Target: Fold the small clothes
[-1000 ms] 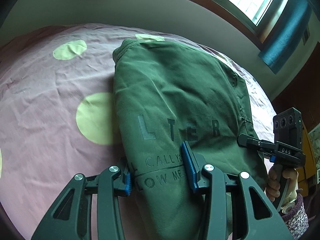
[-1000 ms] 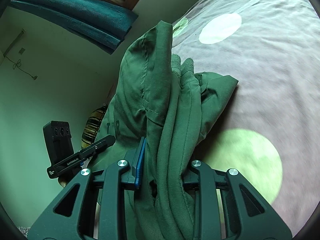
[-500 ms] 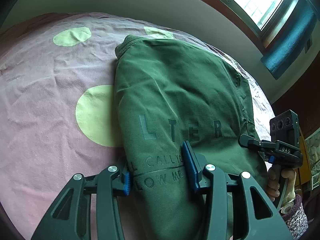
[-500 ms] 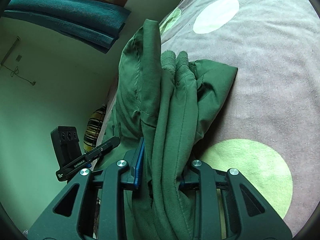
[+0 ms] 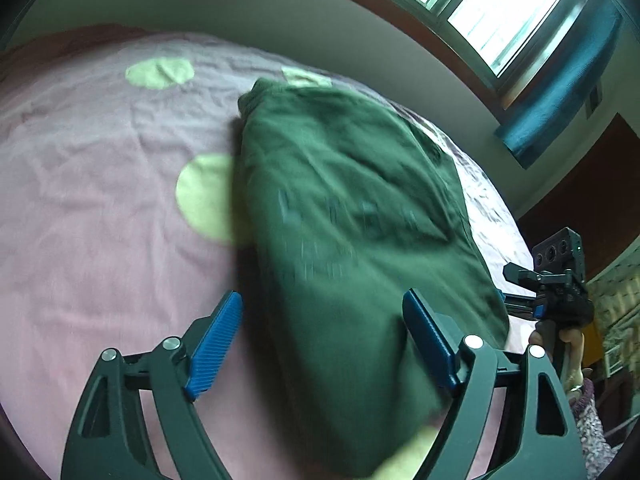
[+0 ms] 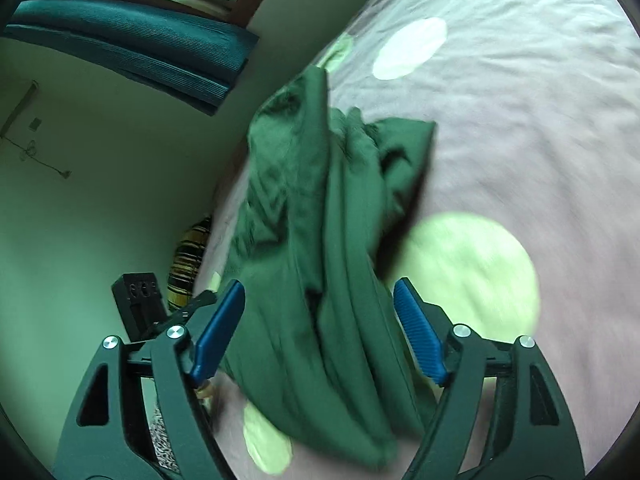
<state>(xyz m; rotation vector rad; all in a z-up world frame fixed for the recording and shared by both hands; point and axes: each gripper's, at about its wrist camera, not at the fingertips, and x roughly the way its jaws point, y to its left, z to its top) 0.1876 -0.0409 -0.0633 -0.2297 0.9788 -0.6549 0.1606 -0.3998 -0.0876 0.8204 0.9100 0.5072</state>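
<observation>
Left wrist view: one dark green garment, folded, lies on one pink bedcover with pale green dots. Two tongs counted. The left tongs have their jaws opening; the garment's near end lies between the blue pads, and neither pad presses on it. The right tongs appear at 3 o'clock, just off the garment's right edge, carried by a hand. Motion blur hides the print on the cloth.

Right wrist view: the right tongs likewise have jaws opening, released. The garment runs in bunched folds from 6 o'clock up to 12 o'clock, passing between the pads without being gripped. The left tongs show at 9 o'clock, beyond the garment's edge.

Surroundings: one window at 1 o'clock in the left view, with a teal curtain beside it; a striped item at 9 o'clock in the right view, partly hidden behind the left tongs.
</observation>
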